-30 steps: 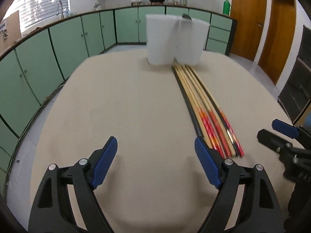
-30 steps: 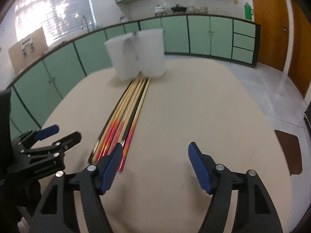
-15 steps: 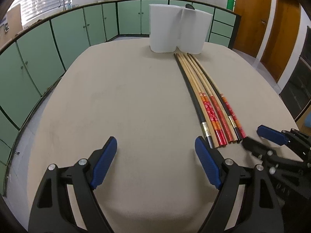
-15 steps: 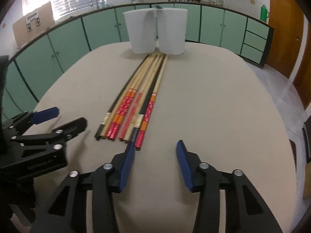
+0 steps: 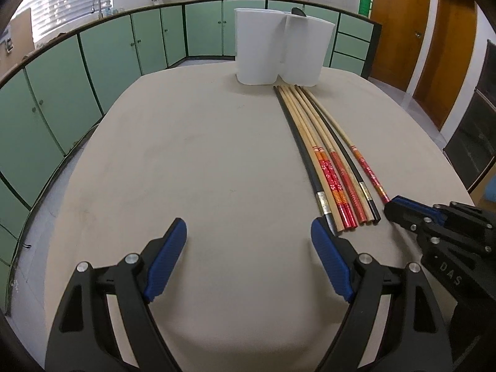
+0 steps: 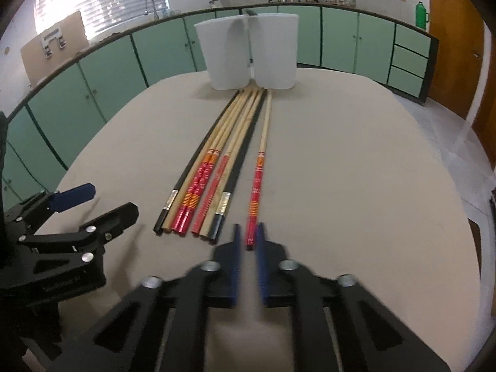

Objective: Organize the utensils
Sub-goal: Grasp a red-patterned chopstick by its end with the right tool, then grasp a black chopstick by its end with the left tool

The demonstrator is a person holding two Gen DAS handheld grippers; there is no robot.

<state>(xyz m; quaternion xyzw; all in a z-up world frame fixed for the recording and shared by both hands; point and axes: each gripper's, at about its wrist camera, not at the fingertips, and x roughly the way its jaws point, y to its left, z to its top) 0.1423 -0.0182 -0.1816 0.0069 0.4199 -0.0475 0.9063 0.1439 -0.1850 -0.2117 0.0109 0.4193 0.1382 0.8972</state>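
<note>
Right gripper [image 6: 249, 241] clamps the near end of the rightmost chopstick [image 6: 259, 170]; left gripper [image 5: 249, 241] gapes wide over bare table [image 5: 186, 155].

On the black body of the right gripper [image 5: 391, 209], in the left wrist view, the raised letters "DAS" can be read. The left gripper [image 6: 102, 204] body, in the right wrist view, also carries embossed writing, too blurred to read.
</note>
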